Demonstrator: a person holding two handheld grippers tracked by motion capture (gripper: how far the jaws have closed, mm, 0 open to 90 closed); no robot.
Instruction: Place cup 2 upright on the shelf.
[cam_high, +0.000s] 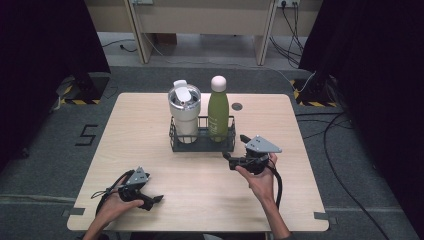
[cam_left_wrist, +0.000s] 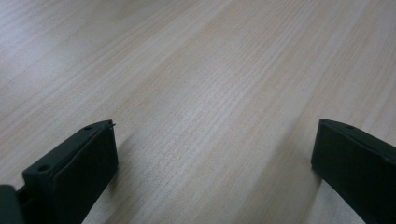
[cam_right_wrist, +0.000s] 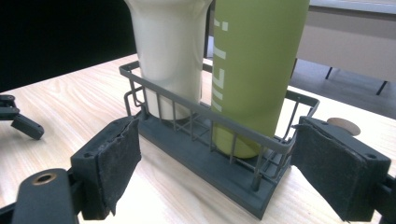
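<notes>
The wire rack (cam_high: 202, 141) stands mid-counter (cam_high: 150, 165), just beyond my right tongs (cam_right_wrist: 215, 163), whose jaws gape around its near corner without pressing, I judge to take hold of it. My left tongs (cam_high: 150, 200) rest open and empty, near left. In the rack, white tumbler (cam_high: 184, 107) left, green bottle (cam_high: 218, 111) right, held upright.

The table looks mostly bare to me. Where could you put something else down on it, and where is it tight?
The table is bare left of the wire rack, along the far edge behind it, and between the left gripper and right gripper. It is crowded inside the rack, where the white tumbler and green bottle stand, and at its right end by the right gripper.
</notes>
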